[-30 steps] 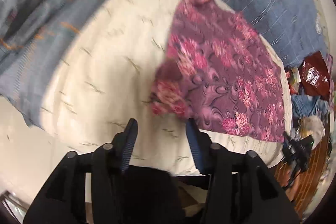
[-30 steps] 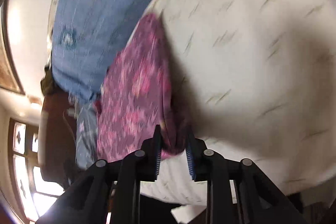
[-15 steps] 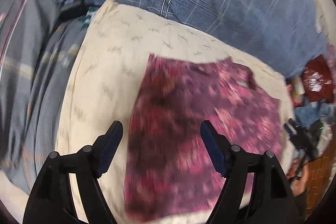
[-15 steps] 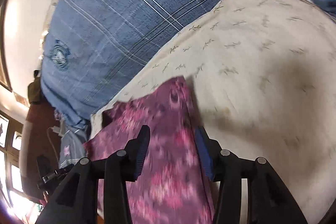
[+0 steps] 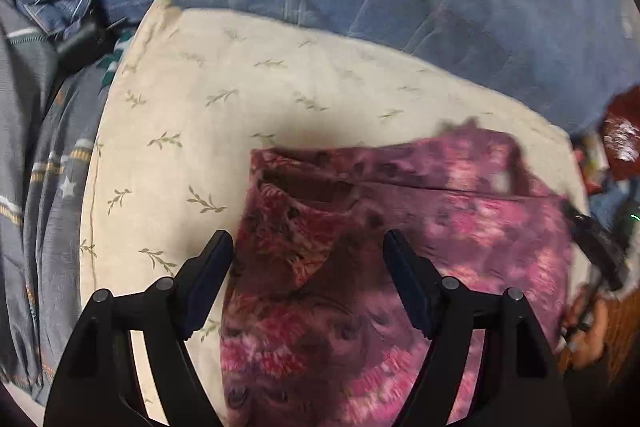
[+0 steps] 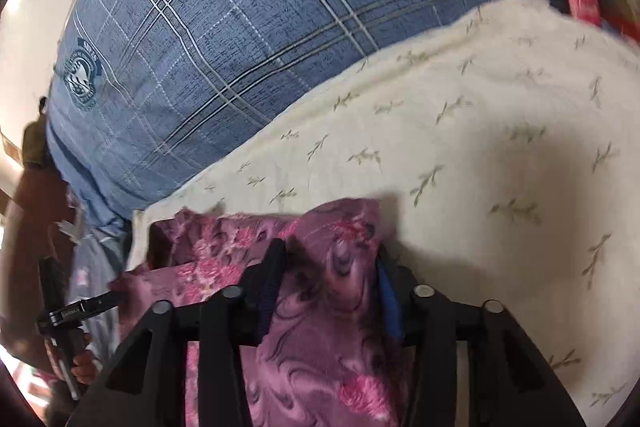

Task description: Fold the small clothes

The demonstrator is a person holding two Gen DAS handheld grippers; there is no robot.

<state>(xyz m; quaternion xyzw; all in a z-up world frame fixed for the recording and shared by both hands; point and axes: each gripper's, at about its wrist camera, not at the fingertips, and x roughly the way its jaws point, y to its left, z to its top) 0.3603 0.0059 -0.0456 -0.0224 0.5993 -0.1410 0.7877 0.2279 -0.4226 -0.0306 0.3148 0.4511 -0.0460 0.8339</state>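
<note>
A purple and pink floral fabric garment [image 5: 400, 247] lies folded on a cream pillow printed with small green sprigs [image 5: 240, 87], filling the lower centre and right of the left wrist view. Its upper edge shows a doubled layer and a dark opening near the frame's middle. The left tongs [image 5: 308, 279] hang over the garment's left part with the jaws standing wide apart; the left finger [image 5: 208, 283] is over the bare pillow just beside the cloth's edge and the right finger is over the cloth, neither one pressing on it. These jaws have just been opening, and only loose cloth lies below the gap.

In the right wrist view the same garment [image 6: 320, 327] runs from the lower centre toward the lower left, with its corner on the pillow [image 6: 480, 147]. The right tongs [image 6: 328, 291] stand narrow, a bunched fold of the cloth rising between the two blue-padded fingers [image 6: 268, 291]; they have just been closing and appear to pinch that fold.

A blue checked quilt with white and dark lines [image 6: 240, 27] fills the upper half of both views behind the pillow, bearing a round crest at the left. A grey striped blanket with stars [image 5: 40, 187] lies at the left edge of the left wrist view. Blurred clutter in red and other colours [image 5: 616, 147] sits at the right edge.
</note>
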